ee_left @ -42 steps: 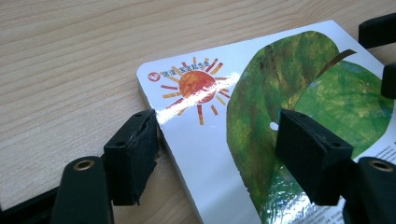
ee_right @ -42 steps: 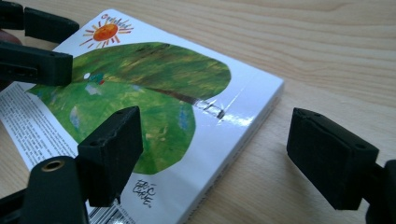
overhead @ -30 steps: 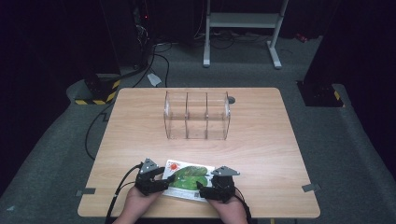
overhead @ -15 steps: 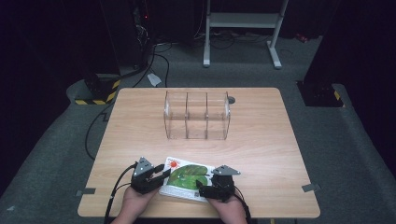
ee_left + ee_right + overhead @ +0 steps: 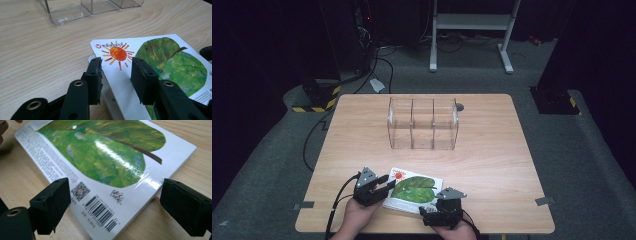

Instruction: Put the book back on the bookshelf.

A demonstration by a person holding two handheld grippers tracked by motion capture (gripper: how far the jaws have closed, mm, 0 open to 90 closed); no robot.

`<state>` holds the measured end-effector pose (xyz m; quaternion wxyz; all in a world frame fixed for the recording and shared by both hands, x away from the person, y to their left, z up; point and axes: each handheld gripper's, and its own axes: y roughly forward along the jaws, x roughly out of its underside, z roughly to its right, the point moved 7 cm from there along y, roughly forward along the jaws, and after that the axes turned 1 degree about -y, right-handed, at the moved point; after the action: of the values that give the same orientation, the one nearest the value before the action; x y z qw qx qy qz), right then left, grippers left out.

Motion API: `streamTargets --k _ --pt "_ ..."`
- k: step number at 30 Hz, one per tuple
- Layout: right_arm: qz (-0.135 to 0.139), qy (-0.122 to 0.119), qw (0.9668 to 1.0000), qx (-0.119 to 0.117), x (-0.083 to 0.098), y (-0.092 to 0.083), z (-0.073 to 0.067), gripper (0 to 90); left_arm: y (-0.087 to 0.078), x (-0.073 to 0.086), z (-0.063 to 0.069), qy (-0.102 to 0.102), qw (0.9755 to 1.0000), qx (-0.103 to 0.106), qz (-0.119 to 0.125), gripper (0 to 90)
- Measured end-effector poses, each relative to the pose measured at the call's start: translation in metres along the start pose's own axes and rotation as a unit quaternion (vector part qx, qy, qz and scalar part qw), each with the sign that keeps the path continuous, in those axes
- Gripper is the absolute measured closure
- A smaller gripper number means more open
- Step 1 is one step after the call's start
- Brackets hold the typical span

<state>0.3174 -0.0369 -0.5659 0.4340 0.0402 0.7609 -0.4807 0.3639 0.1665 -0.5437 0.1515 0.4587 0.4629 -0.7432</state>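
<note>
book: a thin picture book (image 5: 414,194) lies flat on the bench (image 5: 492,150), low in the centre of the high view, back cover up, with a green leaf and a small sun printed on it.
long axis: it runs from left to lower right across the high view, one short end toward each gripper.
left gripper: the left gripper (image 5: 381,185) sits at the book's left end; in the left gripper view (image 5: 116,75) its fingers stand parted, one just off the book's edge over the wood, the other over the cover beside the sun. Whether either touches the cover I cannot tell.
right gripper: the right gripper (image 5: 428,213) is at the lower right end; in its own view (image 5: 113,205) the fingers are spread wide, the barcode corner of the book lying between them, nothing pinched.
nearer hand: both are at the book; the left looks the closer to a hold, a judgement from its narrower gap.
coming move: likely a pinch on the edge, which needs one finger under the cover, since the book lies flat on the wood.
organiser: a clear three-compartment box (image 5: 423,123) stands well apart, above the book in the high view, its compartments empty.
what the views add: the high view gives the book's heading; the gripper views give the gaps and the book's thickness at its edge.
</note>
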Motion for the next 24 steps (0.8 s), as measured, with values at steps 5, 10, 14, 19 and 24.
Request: streamTargets --k 5,10,14,19,24 --pt "-0.006 -0.017 0.9998 0.005 0.004 -0.002 -0.004 8.9 0.006 -0.003 0.000 -0.002 1.0000 0.003 0.001 60.3" --pt "-0.014 -0.037 0.9991 0.017 0.008 -0.002 -0.006 8.9 0.008 -0.004 -0.002 -0.002 1.0000 0.006 -0.003 60.2" --pt "-0.020 -0.059 0.9977 0.027 0.009 -0.001 -0.006 8.9 0.011 0.000 -0.002 -0.003 0.9999 0.005 -0.014 59.1" --pt "-0.025 -0.064 0.9967 0.041 0.006 0.002 -0.006 9.3 0.017 0.007 -0.004 -0.001 0.9995 0.010 -0.029 58.8" --pt "-0.025 -0.041 0.9978 0.046 -0.001 0.007 -0.001 13.7 0.014 0.009 -0.010 -0.014 0.9996 0.000 -0.024 52.5"
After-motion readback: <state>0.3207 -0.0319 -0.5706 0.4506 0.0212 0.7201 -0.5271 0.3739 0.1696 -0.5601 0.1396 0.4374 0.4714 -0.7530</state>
